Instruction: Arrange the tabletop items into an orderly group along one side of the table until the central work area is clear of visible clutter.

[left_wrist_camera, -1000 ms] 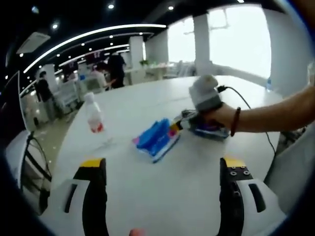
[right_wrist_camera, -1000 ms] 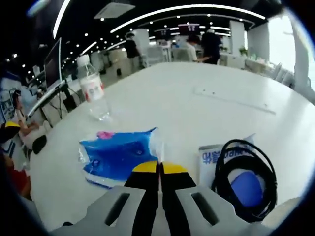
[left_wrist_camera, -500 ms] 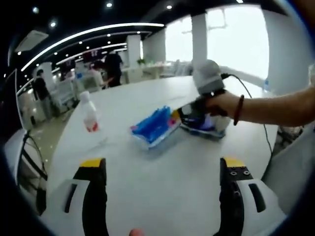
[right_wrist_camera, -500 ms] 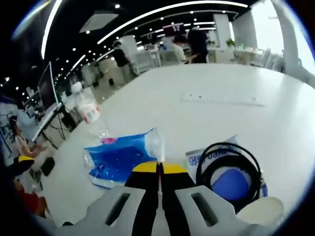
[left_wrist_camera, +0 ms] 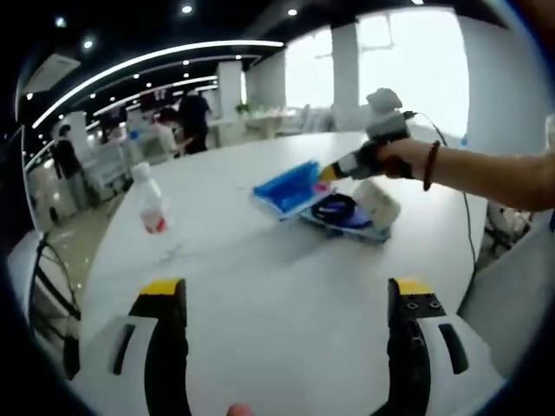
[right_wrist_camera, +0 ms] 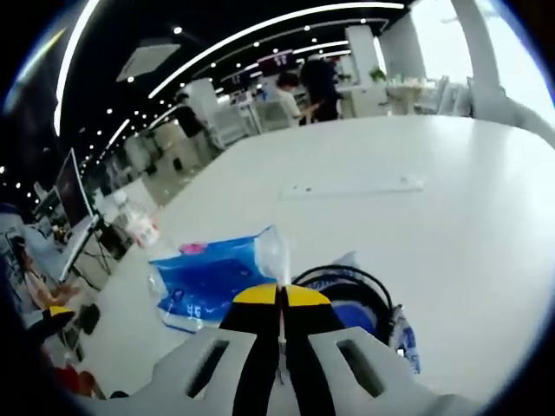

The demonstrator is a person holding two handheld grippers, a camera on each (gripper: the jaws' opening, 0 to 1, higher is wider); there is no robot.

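Note:
A blue plastic packet [left_wrist_camera: 288, 186] hangs above the white table [left_wrist_camera: 260, 269], with my right gripper [left_wrist_camera: 329, 172] shut on its clear edge. In the right gripper view the packet [right_wrist_camera: 208, 277] spreads left of the closed yellow-tipped right gripper [right_wrist_camera: 279, 296]. Just below it lies a coiled black cable [left_wrist_camera: 334, 211] on a blue and white pack [left_wrist_camera: 351, 230], with a white roll [left_wrist_camera: 378, 201] beside it. The cable coil [right_wrist_camera: 347, 299] sits right of the jaws. A clear water bottle [left_wrist_camera: 149, 199] with a red label stands apart at the left. My left gripper [left_wrist_camera: 286, 290] is open over bare table.
A long white strip [right_wrist_camera: 351, 187] lies flat farther out on the table. The person's forearm with a dark bracelet [left_wrist_camera: 431, 165] reaches in from the right. People and desks [left_wrist_camera: 186, 117] stand beyond the table's far edge. The bottle [right_wrist_camera: 139, 227] stands near the table's left rim.
My right gripper has lifted the blue packet off the table and carried it up and away, over the cable and pack. The left gripper has stayed open in place.

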